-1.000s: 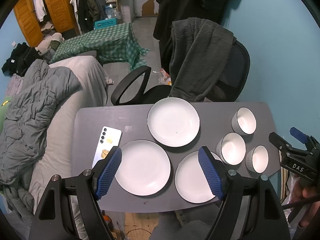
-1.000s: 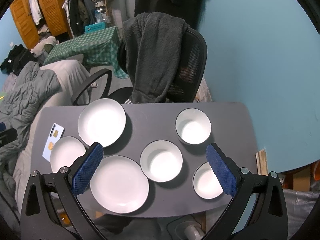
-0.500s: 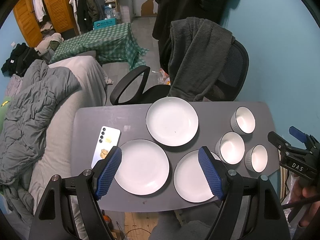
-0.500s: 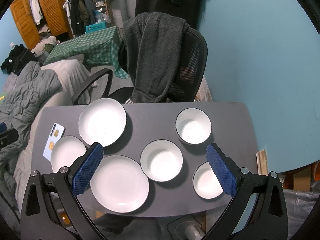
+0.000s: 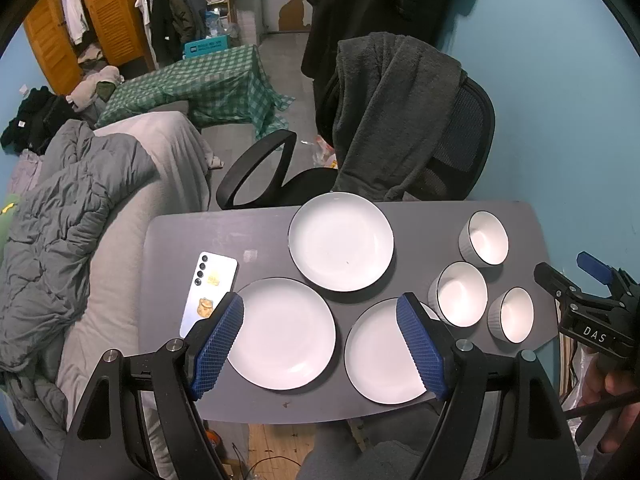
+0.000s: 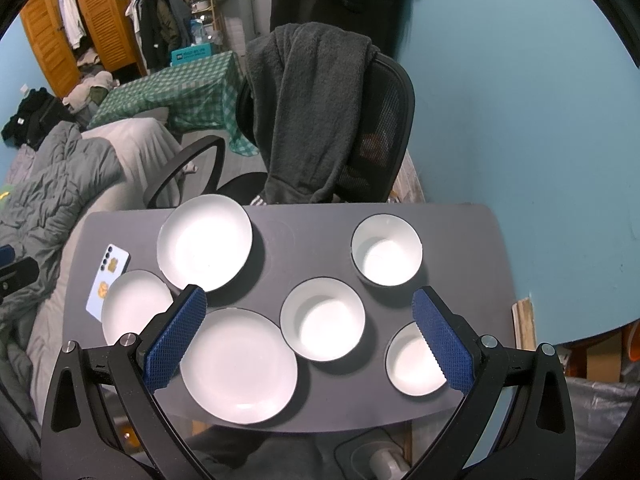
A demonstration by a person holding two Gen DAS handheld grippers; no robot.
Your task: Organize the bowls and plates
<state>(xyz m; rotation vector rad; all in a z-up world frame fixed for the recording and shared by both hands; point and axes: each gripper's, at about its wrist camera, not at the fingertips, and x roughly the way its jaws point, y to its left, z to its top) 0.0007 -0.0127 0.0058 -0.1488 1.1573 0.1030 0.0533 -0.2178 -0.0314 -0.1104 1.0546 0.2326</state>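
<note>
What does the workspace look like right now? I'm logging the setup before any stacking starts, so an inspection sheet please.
Surface: grey table, dishes spread out singly.
Job's things: three white plates; three white bowls, none stacked.
Clutter: phone lying near the table's left edge.
Grippers: left hand-held gripper open, empty; right hand-held gripper open, empty.
Cables: nothing seen on the table.
Surroundings: office chair draped with a dark garment, bed with grey duvet.
</note>
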